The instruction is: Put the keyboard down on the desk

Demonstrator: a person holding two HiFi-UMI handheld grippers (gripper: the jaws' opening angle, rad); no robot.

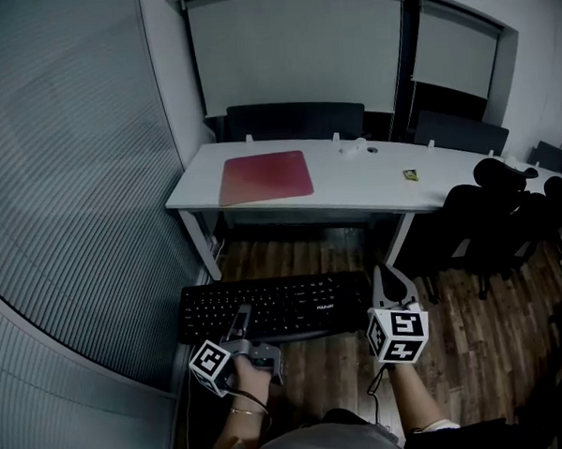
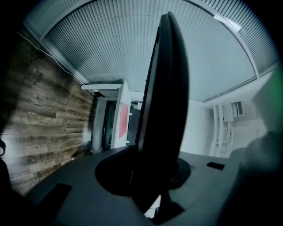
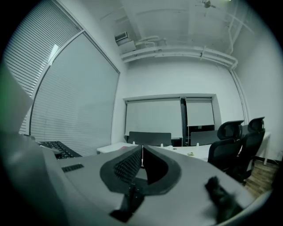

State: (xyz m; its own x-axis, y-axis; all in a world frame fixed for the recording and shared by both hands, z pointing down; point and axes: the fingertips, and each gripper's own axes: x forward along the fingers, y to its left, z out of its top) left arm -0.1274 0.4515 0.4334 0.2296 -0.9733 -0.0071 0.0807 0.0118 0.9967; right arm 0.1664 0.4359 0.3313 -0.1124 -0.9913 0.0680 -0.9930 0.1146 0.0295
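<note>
My left gripper [image 1: 243, 315] clamps the flat, matte black keyboard's [image 1: 294, 303] near edge; my right gripper [image 1: 387, 277], closed and empty, flanks its right end.

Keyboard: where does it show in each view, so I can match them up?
Head view: keyboard lower centre, over the floor, its near edge in the left tool.
Left gripper view: edge-on, a dark blade up the centre.
Right gripper view: far left edge.
Shared landmark: white desk.

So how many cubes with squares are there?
2. One cube sits on the left gripper at the keyboard's near edge; the other cube on the right gripper by its right end.
</note>
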